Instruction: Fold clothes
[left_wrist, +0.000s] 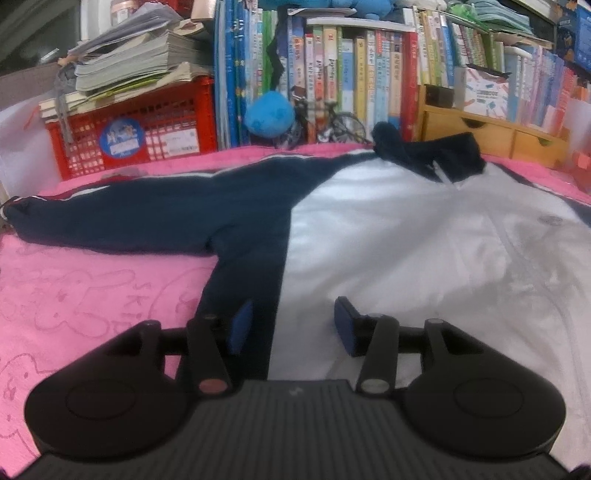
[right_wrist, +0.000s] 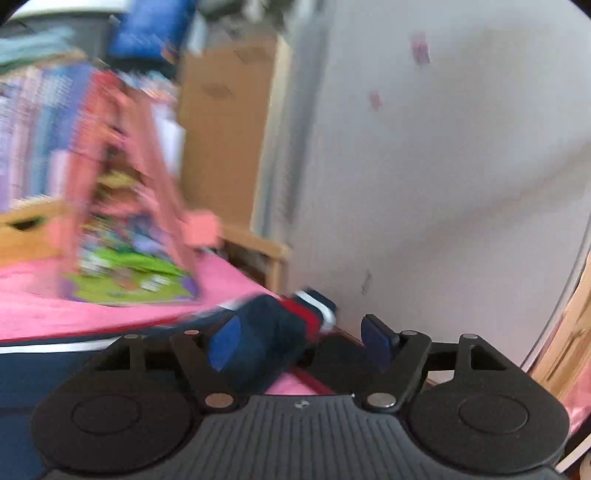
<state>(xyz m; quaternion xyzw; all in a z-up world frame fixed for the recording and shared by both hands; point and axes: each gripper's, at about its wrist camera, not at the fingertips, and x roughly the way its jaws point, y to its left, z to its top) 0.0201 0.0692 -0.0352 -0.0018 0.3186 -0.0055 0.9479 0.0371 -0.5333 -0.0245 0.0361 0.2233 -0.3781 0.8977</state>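
A: Room and surface?

B: My right wrist view shows a plain pale wall (right_wrist: 443, 166) with a cardboard box (right_wrist: 229, 122) upright beside it; that frame is motion-blurred. Along the far edge of the pink blanket (left_wrist: 92, 288), the left view shows a packed bookshelf (left_wrist: 369, 74), a red crate (left_wrist: 140, 129) under stacked papers towards the far-left corner, and a wooden drawer unit (left_wrist: 491, 136) towards the far right. The blanket is printed with bunny outlines.

A: The garment?

B: The jacket (left_wrist: 406, 240), white body with navy sleeves, lies flat, collar towards the far edge. One sleeve stretches towards the left edge. The other sleeve's cuff (right_wrist: 295, 325), with red and white stripes, sits at the blanket's right edge near the wall.

A: Tongs?

B: My left gripper (left_wrist: 293, 325) is released, jaws spread over the navy-white seam at the near edge, nothing gripped. My right gripper (right_wrist: 303, 339) is also spread wide, with the cuff between the jaws; no pad visibly pinches it.
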